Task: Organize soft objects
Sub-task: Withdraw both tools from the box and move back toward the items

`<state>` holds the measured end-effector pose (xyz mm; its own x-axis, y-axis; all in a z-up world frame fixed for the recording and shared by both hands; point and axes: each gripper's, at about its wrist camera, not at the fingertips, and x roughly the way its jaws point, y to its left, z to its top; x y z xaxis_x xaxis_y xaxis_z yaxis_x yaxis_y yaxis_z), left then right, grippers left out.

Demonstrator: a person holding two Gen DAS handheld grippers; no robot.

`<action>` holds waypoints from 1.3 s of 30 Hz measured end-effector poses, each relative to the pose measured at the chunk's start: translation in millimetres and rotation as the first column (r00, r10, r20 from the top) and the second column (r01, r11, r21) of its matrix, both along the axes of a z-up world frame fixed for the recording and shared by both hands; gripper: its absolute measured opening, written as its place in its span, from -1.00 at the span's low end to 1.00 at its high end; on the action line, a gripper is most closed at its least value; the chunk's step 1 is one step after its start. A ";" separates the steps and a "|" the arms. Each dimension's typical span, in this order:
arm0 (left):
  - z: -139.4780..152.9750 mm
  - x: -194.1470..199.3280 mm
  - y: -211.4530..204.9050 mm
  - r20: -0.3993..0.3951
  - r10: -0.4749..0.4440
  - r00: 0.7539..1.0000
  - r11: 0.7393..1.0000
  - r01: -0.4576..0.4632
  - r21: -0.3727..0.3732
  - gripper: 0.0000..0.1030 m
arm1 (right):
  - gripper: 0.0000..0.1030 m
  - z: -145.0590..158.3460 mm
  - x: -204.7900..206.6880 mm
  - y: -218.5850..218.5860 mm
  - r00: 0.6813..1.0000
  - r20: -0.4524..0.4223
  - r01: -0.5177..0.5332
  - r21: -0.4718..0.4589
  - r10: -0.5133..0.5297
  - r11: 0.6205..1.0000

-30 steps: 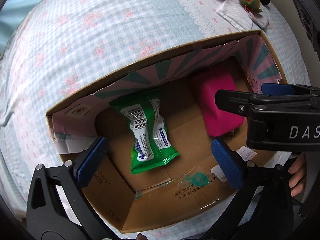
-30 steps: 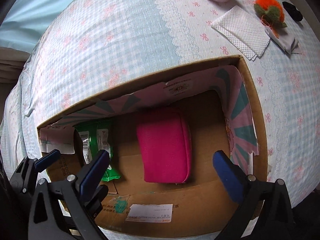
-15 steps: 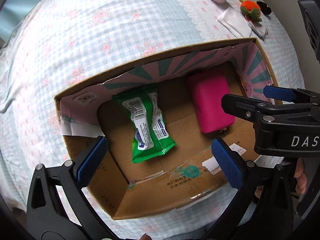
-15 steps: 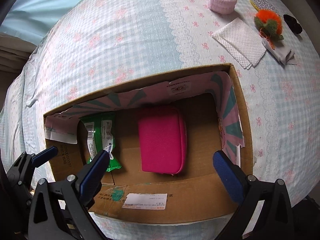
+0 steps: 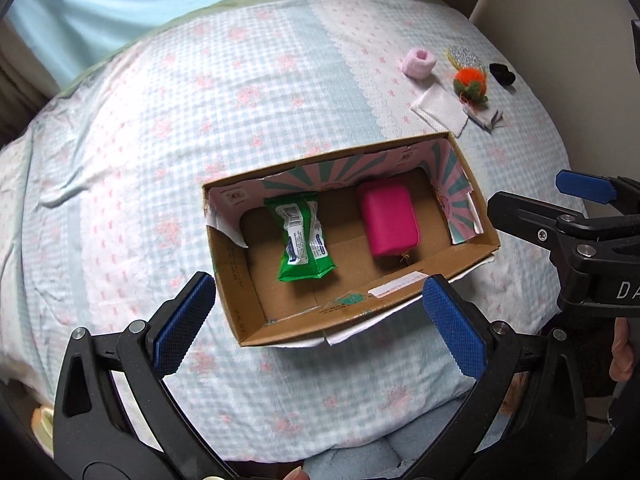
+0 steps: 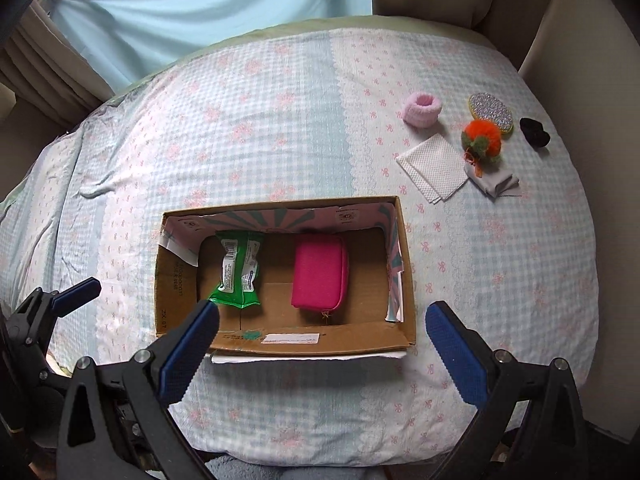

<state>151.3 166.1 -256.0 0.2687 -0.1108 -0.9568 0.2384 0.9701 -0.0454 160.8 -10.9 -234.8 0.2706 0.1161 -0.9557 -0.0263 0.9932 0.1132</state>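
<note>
The left gripper (image 5: 320, 316) hangs above the near edge of the bed with its blue-padded fingers (image 5: 182, 326) spread wide and nothing between them. The right gripper (image 6: 320, 344) is held the same way beside it, jaws parted and empty, its blue fingers (image 6: 454, 354) framing the near wall of a cardboard box (image 6: 312, 342). From the left wrist view the right gripper's black frame juts in at the right edge, and from the right wrist view the left gripper's tip shows low on the left.

The box sits open on a bedspread (image 6: 260, 120) of pale blue check with pink bows. Its inner walls are lined with pink and teal striped paper. Inside, lying flat on the bottom, are a green pack of wet wipes (image 6: 238, 270) towards the left and a bright pink zip pouch (image 6: 320, 272) towards the right, apart from each other with bare cardboard between them.

Further off, past the box's far right corner, a cluster of small soft things lies on the bedspread: a pale pink fluffy scrunchie (image 6: 422, 109), a folded white cloth (image 6: 434, 168), an orange and green pompom (image 6: 482, 140), a crumpled grey cloth (image 6: 494, 182) touching the pompom's trailing threads, a glittery silver oval pad (image 6: 491, 112) just behind the pompom, and a black scrunchie (image 6: 534, 131) off to the right. A light blue curtain (image 6: 192, 4) hangs beyond the bed's far side.
</note>
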 end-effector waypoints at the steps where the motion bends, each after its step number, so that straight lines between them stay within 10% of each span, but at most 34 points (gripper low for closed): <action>1: 11.0 -4.6 1.4 0.016 0.013 1.000 1.000 -0.013 -0.010 1.00 | 1.00 10.8 -5.0 -1.0 1.000 0.022 -0.005 -0.008 0.005 1.000; 16: 141.7 -53.3 19.2 0.287 0.184 0.940 0.982 -0.164 -0.093 1.00 | 1.00 107.6 -73.5 -62.3 0.963 0.237 0.132 -0.014 -0.125 0.991; 28: 158.9 -30.0 -29.8 0.318 0.202 0.927 0.976 -0.163 -0.145 1.00 | 1.00 118.3 -69.1 -150.1 0.928 0.312 0.205 0.025 -0.202 0.979; 39: 146.1 19.1 -134.5 0.313 0.336 0.888 0.939 -0.292 -0.181 1.00 | 1.00 86.0 10.9 -250.6 0.947 0.311 0.064 0.074 -0.085 0.995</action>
